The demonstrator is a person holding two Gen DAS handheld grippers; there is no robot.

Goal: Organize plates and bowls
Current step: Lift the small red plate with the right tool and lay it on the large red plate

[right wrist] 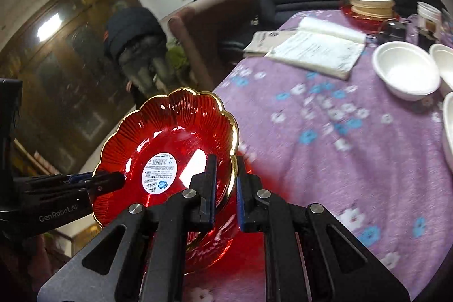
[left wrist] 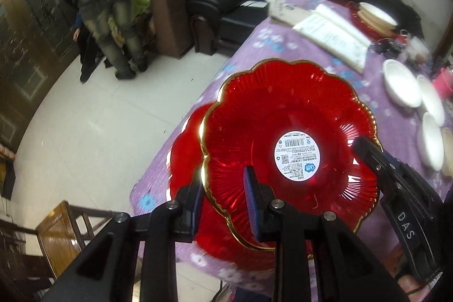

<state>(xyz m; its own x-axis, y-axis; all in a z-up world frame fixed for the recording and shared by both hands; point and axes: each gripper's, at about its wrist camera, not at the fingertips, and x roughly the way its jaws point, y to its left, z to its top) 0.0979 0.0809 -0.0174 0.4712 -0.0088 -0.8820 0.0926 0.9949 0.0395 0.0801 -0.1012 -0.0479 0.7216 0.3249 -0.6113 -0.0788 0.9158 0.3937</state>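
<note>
Red plate (left wrist: 283, 132) held by both grippers above a second red plate (left wrist: 187, 149) at the surface edge.

Plate: translucent red, ribbed, scalloped gold rim, round white label (left wrist: 295, 155) at centre; roughly round, no long axis; face up, tilted in the right wrist view. Left gripper (left wrist: 223, 200) jaws narrow, clamped on the rim at 7 o'clock; right gripper (right wrist: 225, 188) jaws nearly closed on the rim at 3 o'clock. Purple floral surface (right wrist: 325, 132) carries empty white bowls (right wrist: 405, 71) at 2 o'clock; stacked bowls (right wrist: 371, 3) on another red dish at 1 o'clock, contents not visible.
</note>
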